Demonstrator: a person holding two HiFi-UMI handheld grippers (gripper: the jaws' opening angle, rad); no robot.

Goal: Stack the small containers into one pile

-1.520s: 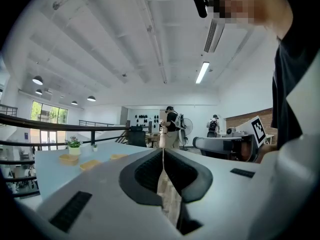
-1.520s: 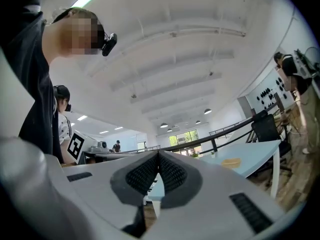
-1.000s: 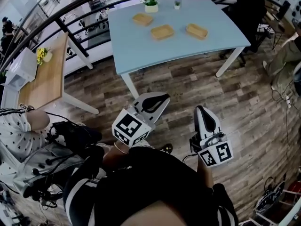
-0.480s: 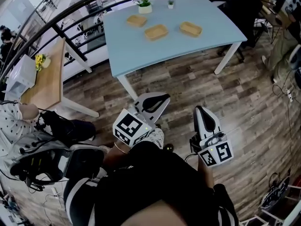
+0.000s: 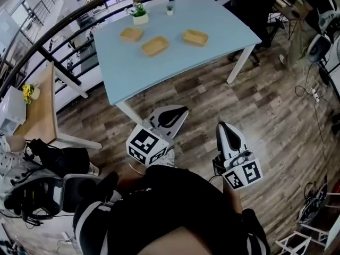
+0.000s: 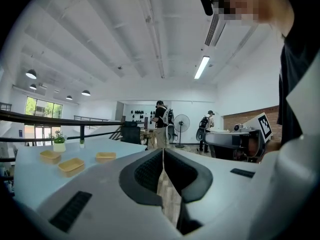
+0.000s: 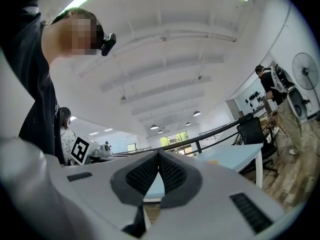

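Wood-plank floor [image 5: 265, 105] fills the head view, and the light-blue tabletop [image 5: 175, 57] lies farther left and a little lower in the picture than a second ago. The seated person who showed at the left edge then is almost out of sight. Both tongs keep the same place in the picture as before.

The left tongs [image 5: 180, 113] are pressed together with nothing between them, and so are the right tongs [image 5: 224, 127]. Both hang over bare floor, well short of the tabletop's near edge.

On the far half of the tabletop lie the left container [image 5: 131, 34], the middle container [image 5: 154, 45] and the right container [image 5: 195, 36]. They form a loose row, apart from one another, none stacked. A broad bare strip separates them from the near edge. A potted plant [image 5: 140, 16] stands just behind the left container, near the far edge, where a black railing [image 5: 69, 20] runs.

Open floor lies between the tongs and the tabletop. A black chair [image 5: 249, 4] stands at the tabletop's far right corner. To the left are a wooden side table [image 5: 40, 110] and dark bags [image 5: 58, 161].
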